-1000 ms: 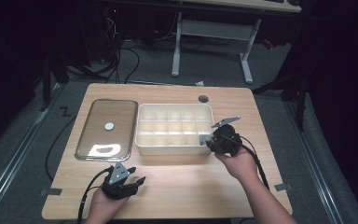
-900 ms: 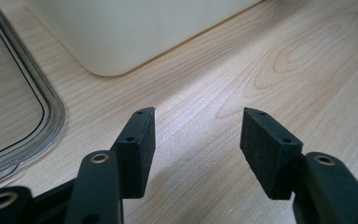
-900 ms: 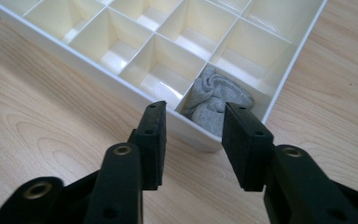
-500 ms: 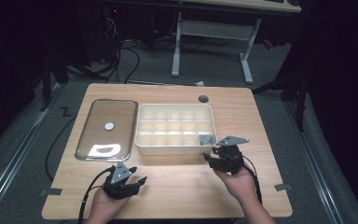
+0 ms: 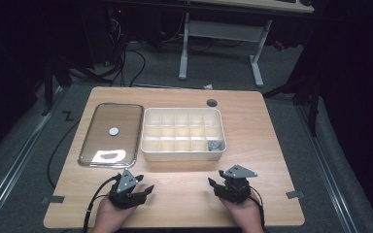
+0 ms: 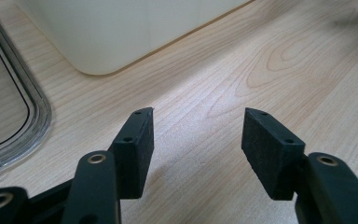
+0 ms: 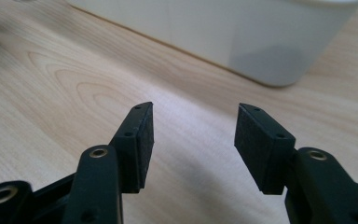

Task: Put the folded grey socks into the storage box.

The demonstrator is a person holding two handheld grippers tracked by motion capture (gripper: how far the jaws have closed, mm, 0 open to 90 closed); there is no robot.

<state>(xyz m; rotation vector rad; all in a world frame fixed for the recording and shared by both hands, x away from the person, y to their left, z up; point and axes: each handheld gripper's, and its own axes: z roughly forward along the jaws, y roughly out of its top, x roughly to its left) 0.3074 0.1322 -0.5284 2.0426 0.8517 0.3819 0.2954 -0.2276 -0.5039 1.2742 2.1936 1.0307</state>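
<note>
Lying beyond the released right hand-held gripper (image 5: 222, 184), the small grey part (image 5: 214, 145) is seen in the compartment tray (image 5: 182, 154), nearer it than the released left hand-held gripper (image 5: 141, 190).

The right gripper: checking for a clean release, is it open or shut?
Open: the right gripper has just been opening; its fingers stand apart with bare table between.

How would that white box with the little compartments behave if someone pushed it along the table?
The compartment box would probably slide rather than tip: it sits low and wide on the smooth wooden table. It looks like thin plastic, nearly empty but for a small grey item, so likely light.
</note>
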